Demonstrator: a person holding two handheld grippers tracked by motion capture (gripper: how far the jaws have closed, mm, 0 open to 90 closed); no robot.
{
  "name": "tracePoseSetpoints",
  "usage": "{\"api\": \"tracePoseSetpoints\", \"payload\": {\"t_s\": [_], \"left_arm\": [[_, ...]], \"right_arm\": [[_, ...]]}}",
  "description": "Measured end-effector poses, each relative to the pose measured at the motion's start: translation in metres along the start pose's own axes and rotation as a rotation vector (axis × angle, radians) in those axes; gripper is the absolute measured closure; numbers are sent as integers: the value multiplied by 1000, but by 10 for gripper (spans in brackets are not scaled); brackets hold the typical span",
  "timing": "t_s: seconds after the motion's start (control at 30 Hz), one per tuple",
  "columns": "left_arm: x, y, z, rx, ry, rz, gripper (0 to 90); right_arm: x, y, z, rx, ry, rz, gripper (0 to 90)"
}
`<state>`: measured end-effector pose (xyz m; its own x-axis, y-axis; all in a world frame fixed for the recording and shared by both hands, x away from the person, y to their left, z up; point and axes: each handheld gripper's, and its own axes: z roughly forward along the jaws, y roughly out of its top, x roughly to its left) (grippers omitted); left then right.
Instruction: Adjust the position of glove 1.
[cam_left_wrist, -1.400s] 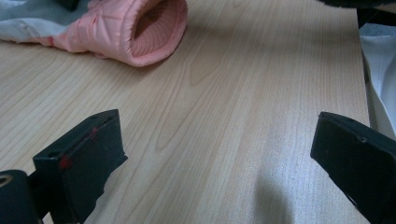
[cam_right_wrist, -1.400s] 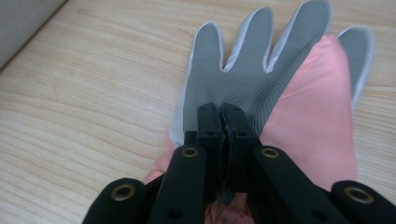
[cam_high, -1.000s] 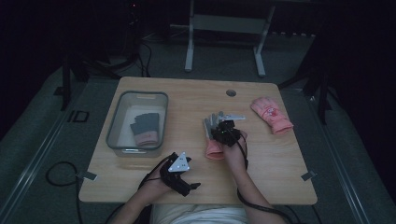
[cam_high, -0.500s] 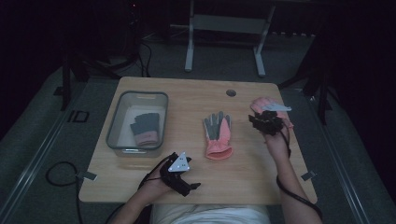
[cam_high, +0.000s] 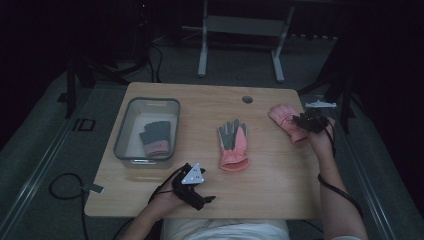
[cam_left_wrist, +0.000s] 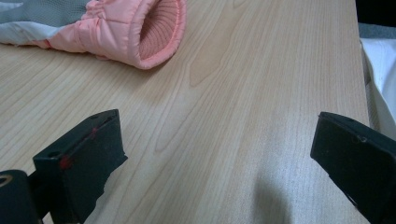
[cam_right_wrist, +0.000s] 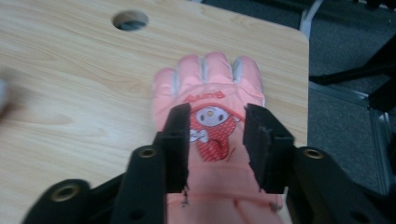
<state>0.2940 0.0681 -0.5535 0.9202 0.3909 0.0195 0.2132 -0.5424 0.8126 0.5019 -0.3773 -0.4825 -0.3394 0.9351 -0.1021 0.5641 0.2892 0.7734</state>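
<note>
A pink glove with a cartoon patch (cam_right_wrist: 208, 74) lies at the table's far right (cam_high: 283, 117). My right gripper (cam_right_wrist: 217, 116) hovers over its back and cuff (cam_high: 306, 121). Its jaws have just been opening; they stand apart on either side of the patch and pinch nothing. A second pink glove with a grey palm (cam_high: 233, 145) lies flat in the middle of the table. Its cuff (cam_left_wrist: 140, 28) shows ahead of my left gripper (cam_left_wrist: 217, 126). That gripper rests open near the front edge (cam_high: 194, 186), nothing between its jaws.
A clear plastic bin (cam_high: 125, 131) stands at the left with a dark grey glove with a pink cuff (cam_high: 156, 138) inside. A cable hole (cam_high: 247, 99) sits near the table's back edge. The table's right edge (cam_right_wrist: 306, 93) is close to the patched glove.
My right gripper has moved from the middle glove across to the patched glove at the far right. The middle glove stays lying on the table. The left gripper has not moved.
</note>
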Motion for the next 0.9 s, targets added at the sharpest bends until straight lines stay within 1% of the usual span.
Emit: {"api": "tracePoseSetpoints", "payload": {"t_s": [0.03,0.07,0.1,0.13,0.17,0.2,0.27,0.33,0.37,0.43,0.47,0.5,0.53,0.57,0.63,0.67,0.7,0.73,0.77,0.8,0.87,0.9], "left_arm": [[0,0,0,-4,3,-4,22],[0,0,0,-4,3,-4,22],[0,0,0,-4,4,-7,22],[0,-1,0,-7,3,-12,22],[0,-1,0,-7,3,-12,22],[0,-1,0,-3,-1,-12,22],[-1,-1,0,-2,-2,-11,22],[0,-1,0,-5,-1,-16,22],[0,-2,0,-6,-1,-17,22],[0,-2,0,-6,0,-16,22],[0,-2,0,-4,0,-14,22],[0,-2,0,-5,1,-12,22],[0,-2,0,-5,1,-12,22],[0,-2,0,-5,0,-13,22],[0,-2,0,-10,-1,-16,22],[0,-2,0,-12,-1,-19,22],[0,-2,0,-11,0,-18,22],[0,-2,0,-9,1,-16,22],[0,-2,0,-8,1,-15,22],[0,-2,0,-8,1,-15,22],[0,-2,0,-12,0,-16,22],[0,-2,0,-12,0,-16,22]], "right_arm": [[-1,1,5,9,-6,-4,594],[-1,1,5,9,-6,-4,594],[-6,1,25,51,-20,-17,528],[-6,0,31,66,-31,-24,524],[-6,0,31,66,-31,-24,524],[-6,0,36,82,-27,-26,518],[-4,-1,46,114,-27,-50,508],[-1,-3,54,146,-24,-78,477],[2,-4,61,173,-17,-86,487],[2,-5,62,173,-22,-90,493],[3,-5,62,173,-23,-86,503],[2,-7,62,166,-15,-73,539],[2,-7,62,166,-15,-73,539],[1,-9,62,158,-11,-57,572],[2,-11,62,148,-8,-50,633],[2,-12,62,149,-7,-47,696],[2,-12,62,149,-7,-47,696],[2,-10,61,155,-8,-46,777],[2,-10,61,155,-8,-46,777],[2,-8,61,163,-14,-51,826],[2,-7,60,168,-19,-46,839],[4,-4,57,161,-30,-40,852]]}}
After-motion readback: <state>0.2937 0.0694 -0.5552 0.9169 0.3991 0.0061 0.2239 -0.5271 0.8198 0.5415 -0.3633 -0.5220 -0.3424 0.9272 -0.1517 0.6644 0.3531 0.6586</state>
